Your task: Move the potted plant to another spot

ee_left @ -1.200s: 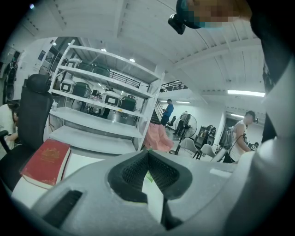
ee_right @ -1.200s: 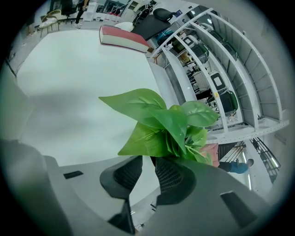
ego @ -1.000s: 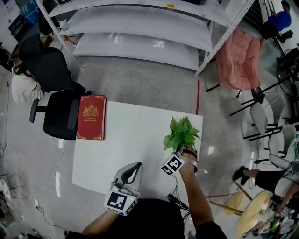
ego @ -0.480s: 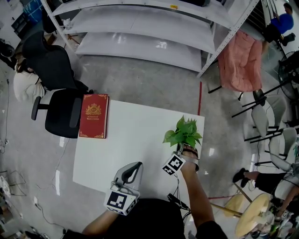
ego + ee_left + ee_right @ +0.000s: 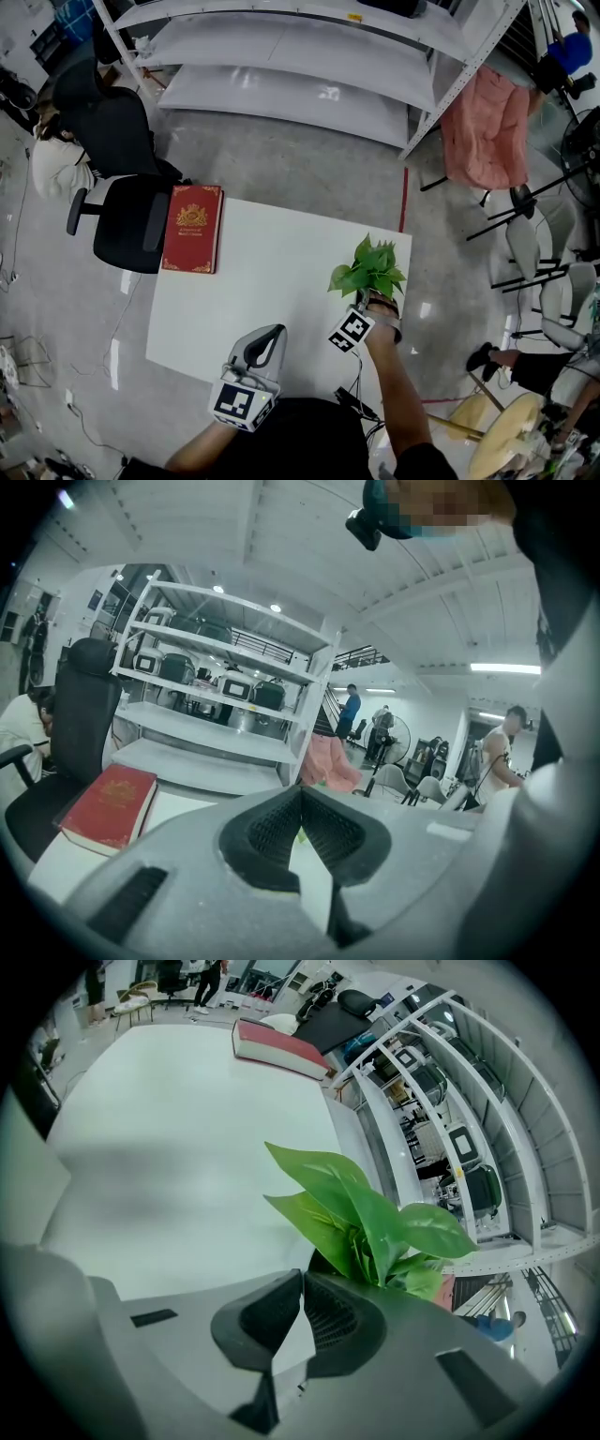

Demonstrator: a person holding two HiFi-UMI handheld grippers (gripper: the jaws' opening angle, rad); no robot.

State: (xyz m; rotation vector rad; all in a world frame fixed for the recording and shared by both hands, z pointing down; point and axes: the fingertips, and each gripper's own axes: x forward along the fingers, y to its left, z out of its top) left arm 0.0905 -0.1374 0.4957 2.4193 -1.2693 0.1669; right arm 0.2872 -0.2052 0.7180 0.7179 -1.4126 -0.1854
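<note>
The potted plant (image 5: 367,266), green-leaved in a dark pot, stands near the right edge of the white table (image 5: 262,291). My right gripper (image 5: 372,302) reaches it from the near side. In the right gripper view the jaws meet at the pot's rim, under the leaves (image 5: 366,1218), and the right gripper (image 5: 300,1276) looks shut on the rim. The pot itself is mostly hidden behind the jaws. My left gripper (image 5: 274,333) hovers over the table's near edge, and in its own view the left gripper (image 5: 300,791) is shut on nothing.
A red book (image 5: 192,241) lies at the table's far left corner. A black office chair (image 5: 127,220) stands left of the table, a white shelf rack (image 5: 281,56) behind it. A pink cloth (image 5: 487,127) hangs at the back right, near chairs and stands.
The head view has shifted slightly. The plant, both grippers and the book keep the same places relative to the table.
</note>
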